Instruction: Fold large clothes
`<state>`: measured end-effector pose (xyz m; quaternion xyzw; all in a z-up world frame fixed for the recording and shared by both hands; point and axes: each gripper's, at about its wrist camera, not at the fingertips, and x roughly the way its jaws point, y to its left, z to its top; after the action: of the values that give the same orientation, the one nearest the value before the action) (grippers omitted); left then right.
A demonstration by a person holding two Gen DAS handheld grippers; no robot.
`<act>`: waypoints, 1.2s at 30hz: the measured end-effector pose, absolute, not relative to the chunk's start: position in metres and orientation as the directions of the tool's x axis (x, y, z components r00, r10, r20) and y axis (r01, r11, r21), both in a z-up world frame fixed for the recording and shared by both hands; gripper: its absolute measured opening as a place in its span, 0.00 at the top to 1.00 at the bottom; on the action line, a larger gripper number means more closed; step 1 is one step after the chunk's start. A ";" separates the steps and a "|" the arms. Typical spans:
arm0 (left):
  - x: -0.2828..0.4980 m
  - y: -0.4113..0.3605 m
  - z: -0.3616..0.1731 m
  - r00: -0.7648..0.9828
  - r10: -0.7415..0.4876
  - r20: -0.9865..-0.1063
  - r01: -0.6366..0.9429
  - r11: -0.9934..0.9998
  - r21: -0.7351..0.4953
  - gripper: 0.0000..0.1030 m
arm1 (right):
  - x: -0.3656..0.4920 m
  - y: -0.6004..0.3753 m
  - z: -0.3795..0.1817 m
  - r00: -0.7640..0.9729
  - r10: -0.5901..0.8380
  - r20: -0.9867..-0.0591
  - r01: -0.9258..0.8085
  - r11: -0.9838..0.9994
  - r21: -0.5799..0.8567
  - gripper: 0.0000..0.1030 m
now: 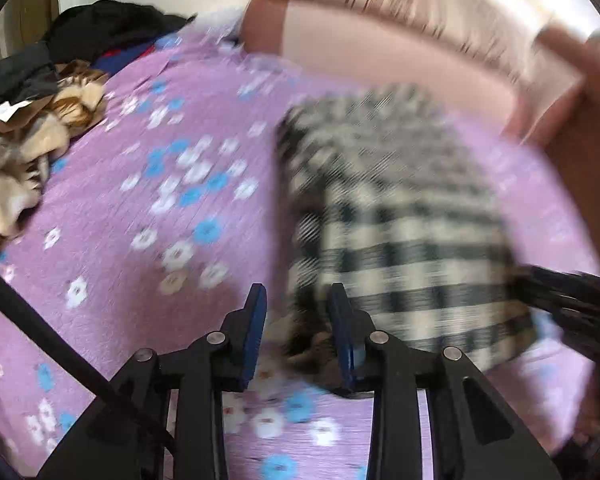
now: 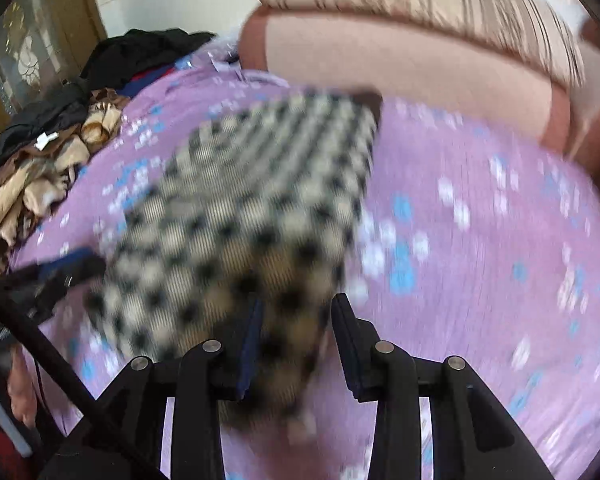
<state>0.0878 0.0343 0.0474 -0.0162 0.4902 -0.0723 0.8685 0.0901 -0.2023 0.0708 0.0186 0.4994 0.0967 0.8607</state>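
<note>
A folded black-and-cream checked garment [image 1: 400, 208] lies on a purple flowered bed sheet [image 1: 160, 200]. My left gripper [image 1: 299, 304] stands open at the garment's near left corner, and the cloth's edge lies loosely between the jaws, close to the right finger. In the right wrist view the same garment [image 2: 260, 200] runs from the middle of the sheet [image 2: 480, 240] down between the jaws of my right gripper [image 2: 299, 312]. There the cloth lies against the left finger and a gap shows beside the right one. Both views are blurred.
A heap of brown and cream clothes [image 1: 28, 140] [image 2: 40, 176] sits at the bed's left edge, with dark clothes [image 1: 112, 28] [image 2: 140, 52] behind it. A pink padded backrest [image 1: 380, 52] [image 2: 400, 60] bounds the far side. A person's hand [image 2: 20, 392] shows at the lower left.
</note>
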 end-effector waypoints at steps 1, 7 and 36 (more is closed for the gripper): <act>0.092 0.037 0.034 0.476 -0.103 -0.873 0.068 0.994 -0.080 0.67 | 0.083 -0.209 0.062 0.470 0.195 -0.861 -0.130 0.980 0.151 0.62; 0.085 0.065 0.026 0.498 -0.057 -0.865 -0.057 0.994 -0.098 0.54 | 0.043 -0.244 0.050 0.497 0.287 -0.819 -0.038 0.950 0.310 0.52; 0.119 0.072 0.056 0.599 -0.255 -0.759 0.018 0.952 -0.306 0.30 | 0.029 -0.236 0.063 0.516 0.340 -0.786 -0.175 0.940 0.291 0.31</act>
<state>0.1189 0.0724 0.0561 -0.1346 0.4410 -0.0772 0.8840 0.0287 -0.2363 0.0631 0.0878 0.4689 0.1485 0.8663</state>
